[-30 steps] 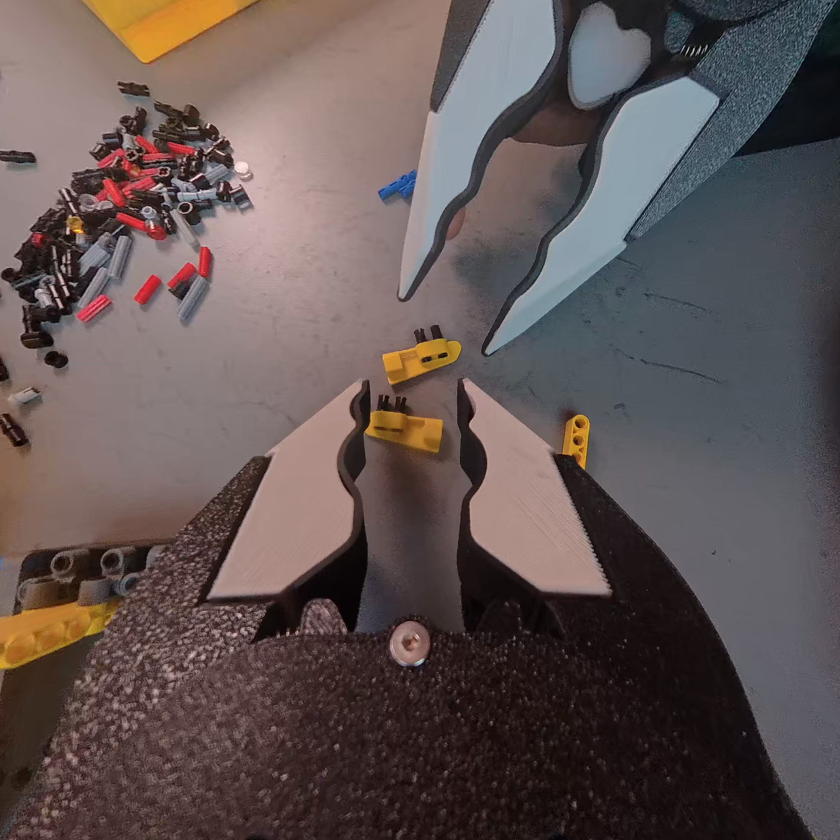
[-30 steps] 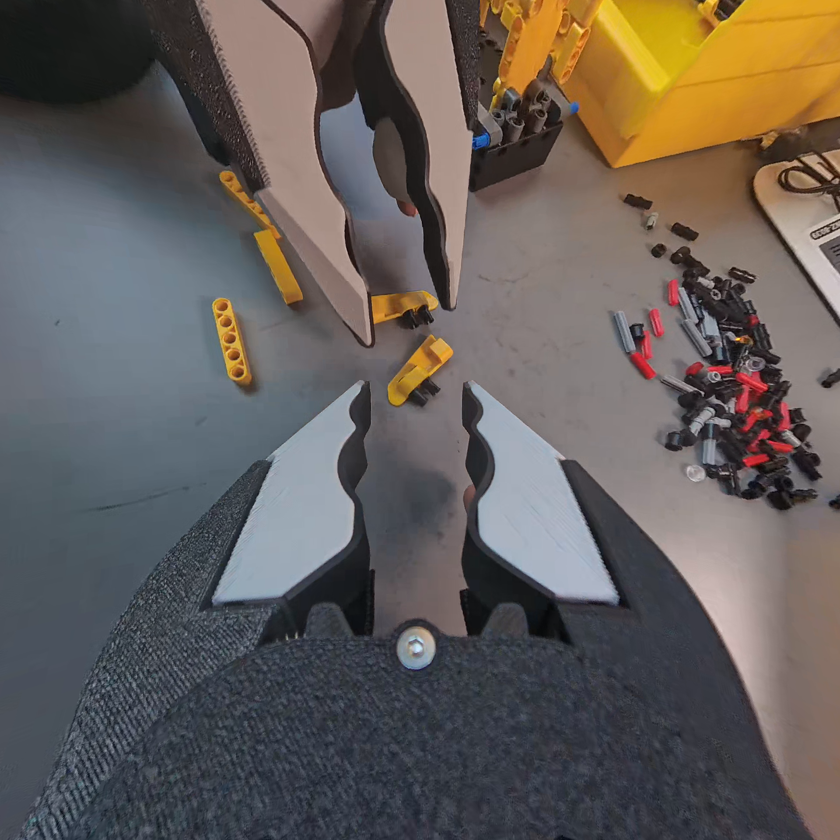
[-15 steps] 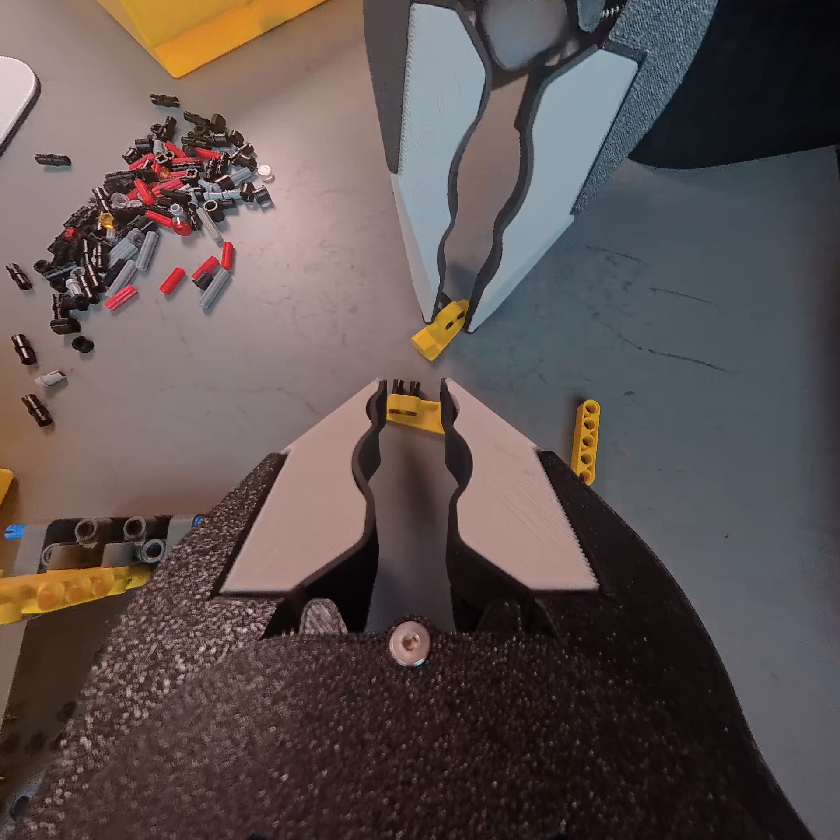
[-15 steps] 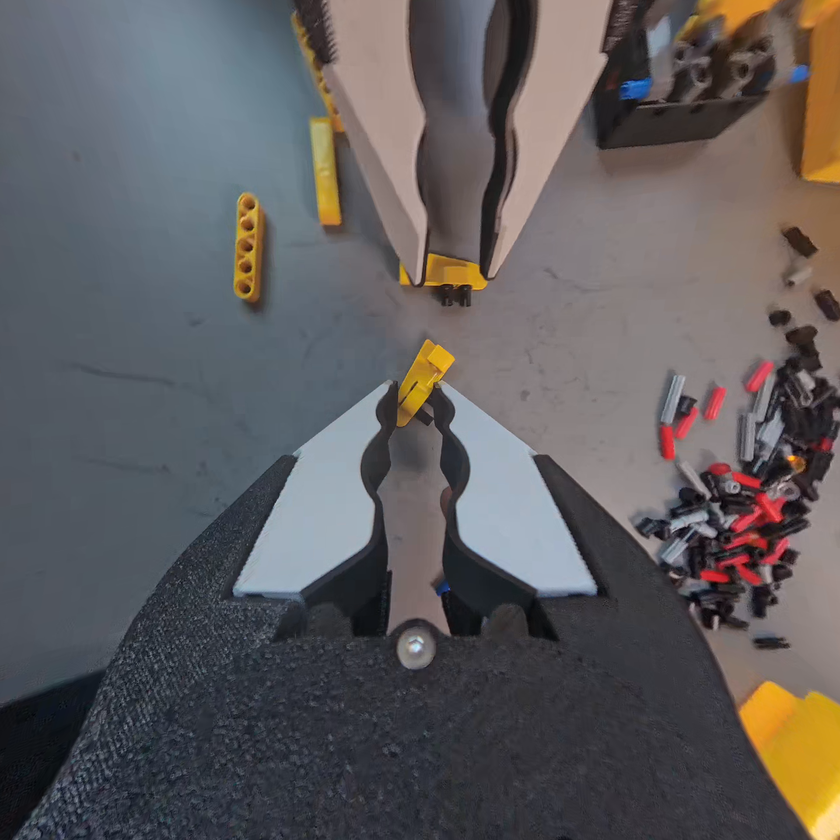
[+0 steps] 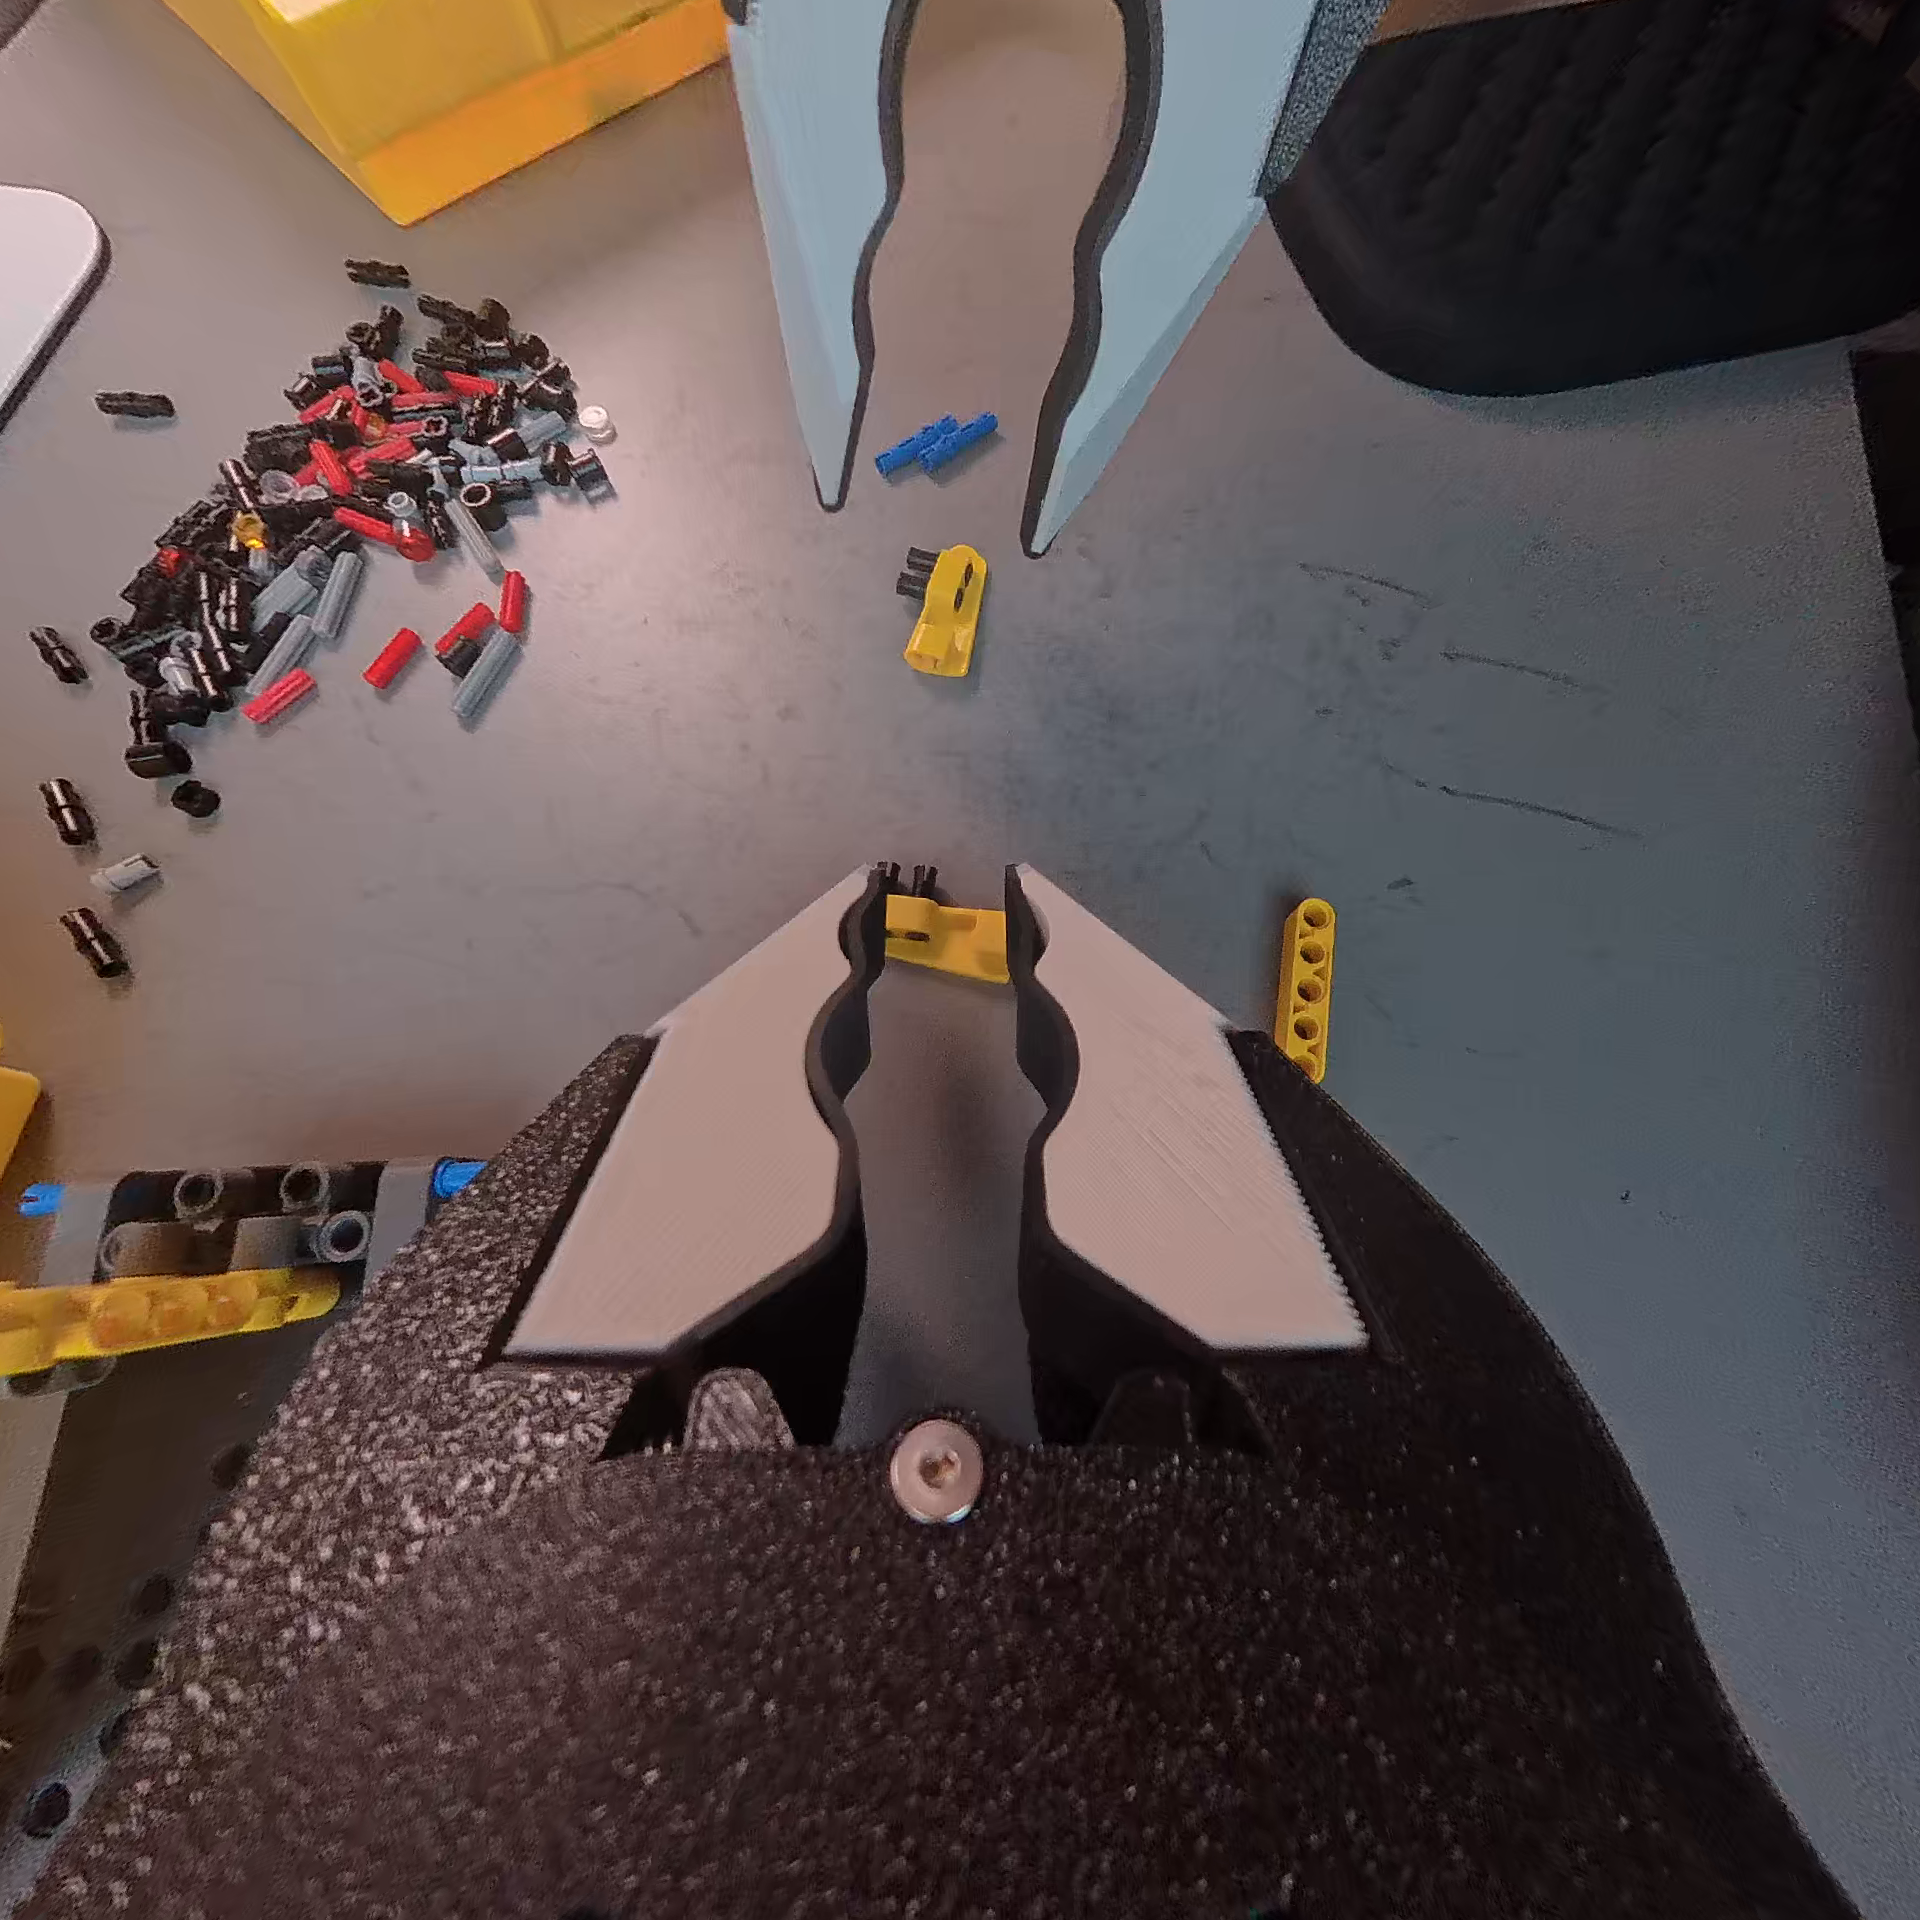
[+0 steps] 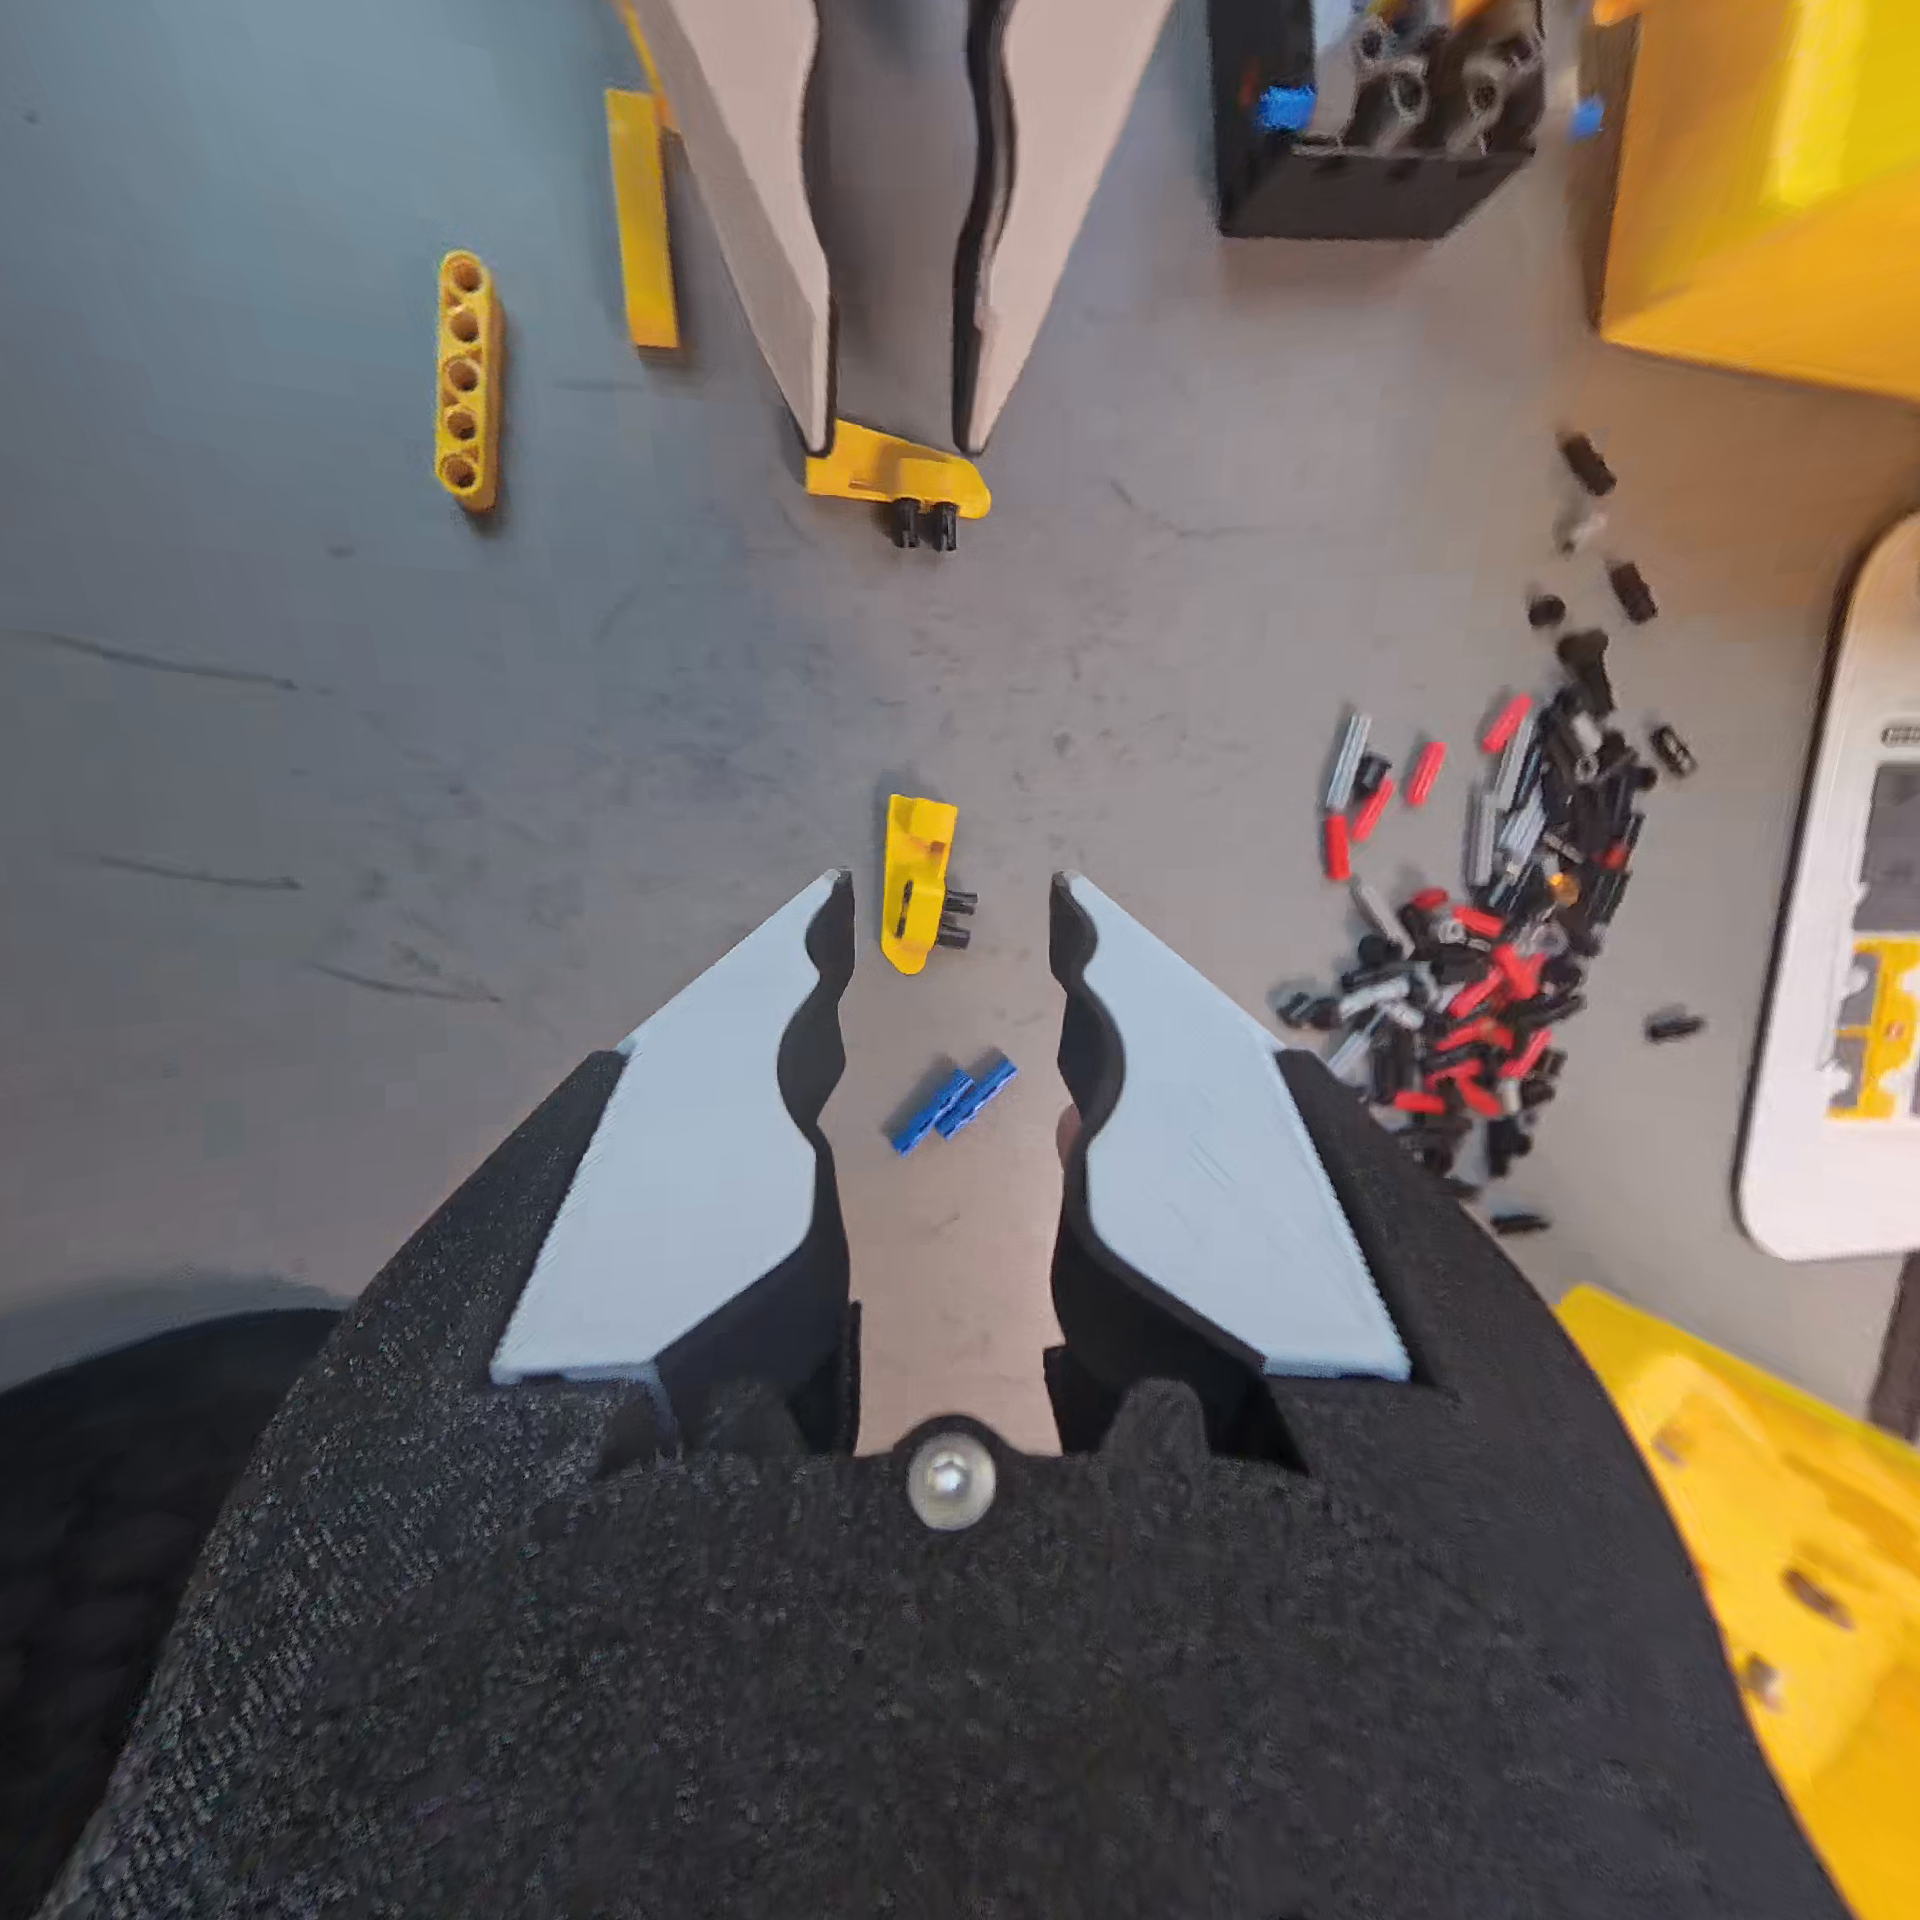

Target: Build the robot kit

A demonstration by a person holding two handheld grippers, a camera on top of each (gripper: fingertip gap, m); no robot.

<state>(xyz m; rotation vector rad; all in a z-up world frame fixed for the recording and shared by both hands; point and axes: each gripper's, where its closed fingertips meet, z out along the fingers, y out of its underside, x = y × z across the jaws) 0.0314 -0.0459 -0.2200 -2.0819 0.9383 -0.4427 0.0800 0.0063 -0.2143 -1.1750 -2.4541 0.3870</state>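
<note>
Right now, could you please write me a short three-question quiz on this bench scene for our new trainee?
1. True or false: the left gripper is shut on a yellow piece with black pins.
2. What lies on the table between the right gripper fingers, nearer its body? A) blue pins B) a red pin C) a yellow beam
3. Fill in: the right gripper's jaws are ____.

Key: 1 true; 2 A; 3 open, with a second yellow piece lying loose between the tips.

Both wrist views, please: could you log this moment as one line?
left gripper: shut on yellow piece | right gripper: open, beside second yellow piece | blue pins: loose
</note>
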